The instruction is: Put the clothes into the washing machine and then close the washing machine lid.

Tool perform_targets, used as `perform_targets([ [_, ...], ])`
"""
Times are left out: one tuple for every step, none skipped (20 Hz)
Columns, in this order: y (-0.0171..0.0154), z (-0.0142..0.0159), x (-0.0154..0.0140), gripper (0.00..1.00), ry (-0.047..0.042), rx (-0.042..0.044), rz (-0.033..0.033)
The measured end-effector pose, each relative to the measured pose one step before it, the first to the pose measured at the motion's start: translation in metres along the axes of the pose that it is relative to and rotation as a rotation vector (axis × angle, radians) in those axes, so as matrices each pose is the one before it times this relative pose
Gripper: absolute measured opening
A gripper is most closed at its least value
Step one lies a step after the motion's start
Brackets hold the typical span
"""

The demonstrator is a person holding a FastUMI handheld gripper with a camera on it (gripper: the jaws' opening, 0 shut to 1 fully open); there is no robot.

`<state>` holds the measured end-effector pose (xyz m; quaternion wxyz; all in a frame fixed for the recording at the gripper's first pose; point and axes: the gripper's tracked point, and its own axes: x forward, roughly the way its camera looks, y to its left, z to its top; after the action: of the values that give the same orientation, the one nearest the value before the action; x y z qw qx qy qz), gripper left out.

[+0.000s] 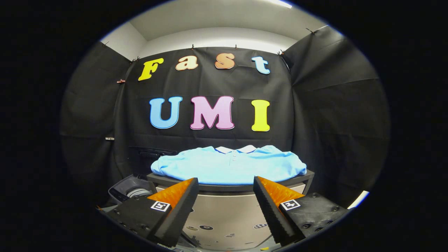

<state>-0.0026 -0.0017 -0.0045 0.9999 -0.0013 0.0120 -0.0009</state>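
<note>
- Polo shirt (229, 166), light blue, is lying spread flat across a dark tabletop (308, 173), front side up.
- Its collar (235, 149) is showing white and is pointing toward the booth's black back wall (210, 140); a short buttoned placket is running down from the collar, buttons too small to count.
- Both short sleeves are spreading outward; the one on the left side is drooping slightly over the table's edge, the other is bunching in soft folds near the far corner.
- Cloth is looking smooth in the middle, with gentle creases toward the sleeves.
- Gripper (225, 189) is hovering in front of the table, fingers spread wide apart and holding nothing; the shirt's near hem is sitting just beyond the fingertips, seen through the gap between them, not touching either one.
- Each finger is carrying a small square black-and-white marker (160, 205) on its upper face.
- Washing machine (131, 191) is standing lower down beside the table, off the left finger; its grey rim and a bit of ridged drum are peeking out, so the top is appearing open, though the lid itself I cannot make out.
- Pale front panel (224, 213) below the tabletop is showing between the fingers, with a few small round stickers further down.
</note>
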Motion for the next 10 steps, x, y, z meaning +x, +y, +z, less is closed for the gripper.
perform_targets([
  [0.00194, 0.0028, 0.00217, 0.98, -0.0017, -0.00096, 0.00639],
  [0.00169, 0.00405, 0.00406, 0.98, -0.00333, -0.00232, 0.00581],
  [0.0017, 0.00363, 0.00323, 0.98, -0.00041, -0.00291, 0.00778],
  [0.00199, 0.00517, 0.00434, 0.98, -0.0017, -0.00515, 0.00788],
  [-0.00055, 0.0079, 0.00592, 0.98, -0.00558, -0.00961, 0.00383],
  [-0.00168, 0.00854, 0.00616, 0.98, -0.01111, -0.00804, 0.00035],
  [-0.0019, 0.00727, 0.0078, 0.98, -0.00386, -0.00359, -0.00167],
  [-0.00074, 0.00572, 0.0069, 0.98, -0.00129, 0.00584, 0.00435],
  [0.00039, 0.00355, 0.00669, 0.98, 0.00349, 0.00747, 0.00244],
  [0.00048, 0.00232, 0.00655, 0.98, 0.00763, 0.00562, 0.00442],
])
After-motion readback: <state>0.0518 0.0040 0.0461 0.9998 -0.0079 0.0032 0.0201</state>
